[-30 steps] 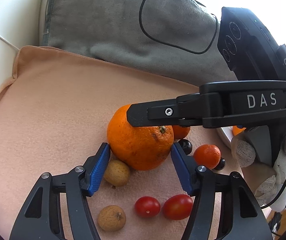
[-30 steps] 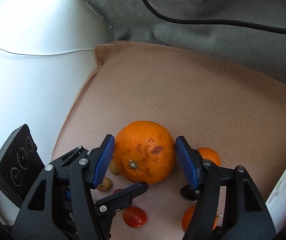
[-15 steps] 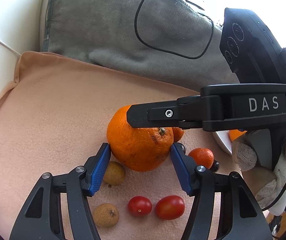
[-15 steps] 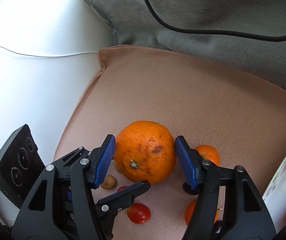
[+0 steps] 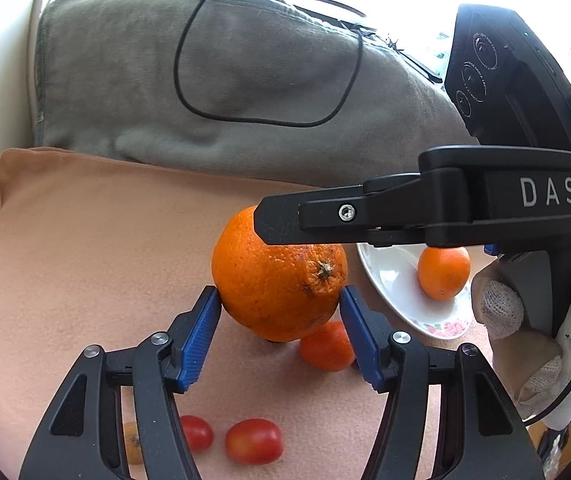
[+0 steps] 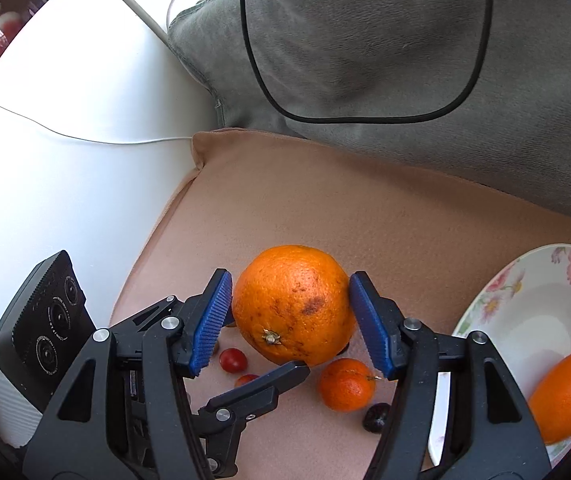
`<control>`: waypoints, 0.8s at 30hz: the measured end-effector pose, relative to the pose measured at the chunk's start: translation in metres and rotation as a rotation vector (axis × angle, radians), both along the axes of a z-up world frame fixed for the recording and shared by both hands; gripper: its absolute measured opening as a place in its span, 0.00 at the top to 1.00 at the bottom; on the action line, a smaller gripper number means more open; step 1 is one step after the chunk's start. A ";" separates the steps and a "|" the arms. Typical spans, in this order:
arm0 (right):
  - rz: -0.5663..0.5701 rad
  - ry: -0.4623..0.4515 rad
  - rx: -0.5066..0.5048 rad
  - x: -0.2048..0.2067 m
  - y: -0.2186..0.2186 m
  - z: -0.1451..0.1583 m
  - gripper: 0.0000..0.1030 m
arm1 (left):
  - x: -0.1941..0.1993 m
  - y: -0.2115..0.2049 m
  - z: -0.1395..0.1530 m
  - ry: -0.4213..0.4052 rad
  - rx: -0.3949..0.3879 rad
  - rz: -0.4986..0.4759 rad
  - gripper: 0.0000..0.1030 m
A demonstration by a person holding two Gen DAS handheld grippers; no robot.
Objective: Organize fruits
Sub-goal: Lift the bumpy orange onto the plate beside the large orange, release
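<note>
We judge the large orange [image 5: 279, 276] dense and fairly heavy for its size, firm under a thick pebbled rind that should give the ribbed pads good bite; round, so it can roll out if squeezed off-centre. Best hold is across its widest girth, and that is where both tools sit.

The left tongs [image 5: 281, 312] stand about half open, blue pads pressed on the orange's two flanks. The right tongs [image 6: 291, 314] do likewise from a crossing angle, so the fruit is pinched by four pads. It appears clear of the peach cloth [image 5: 85, 240], raised a little, though its underside is hidden.

Looks: deep orange, dimpled skin, a dry brown stem scar [image 6: 271, 336] turned toward the cameras, a few brown scuffs beside it.

Outward from the orange: a small mandarin [image 6: 347, 384] lies on the cloth just below it, a dark round fruit [image 6: 375, 418] near that. Two cherry tomatoes [image 5: 253, 440] lie nearer the left camera. To the orange's right, a flowered white plate [image 6: 501, 292] holds another orange fruit [image 6: 569, 394]. Beyond, a grey cushion [image 5: 225, 80] carries a looped black cable [image 5: 181, 80].
</note>
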State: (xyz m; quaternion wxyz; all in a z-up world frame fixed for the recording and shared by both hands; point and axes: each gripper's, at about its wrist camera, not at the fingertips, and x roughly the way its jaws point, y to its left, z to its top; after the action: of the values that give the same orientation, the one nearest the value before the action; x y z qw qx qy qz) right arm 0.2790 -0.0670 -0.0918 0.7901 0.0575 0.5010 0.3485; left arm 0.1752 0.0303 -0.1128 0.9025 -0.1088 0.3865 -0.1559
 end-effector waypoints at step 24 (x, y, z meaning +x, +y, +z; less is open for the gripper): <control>-0.141 -0.003 0.007 0.012 -0.094 0.014 0.37 | 0.022 -0.085 0.007 0.006 -0.012 -0.126 0.42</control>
State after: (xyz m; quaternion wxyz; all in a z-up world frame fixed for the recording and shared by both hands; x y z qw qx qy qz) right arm 0.2906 -0.1610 -0.0782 0.8132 0.0948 0.4931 0.2940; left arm 0.1972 -0.0545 -0.1063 0.8890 -0.0900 0.3945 -0.2145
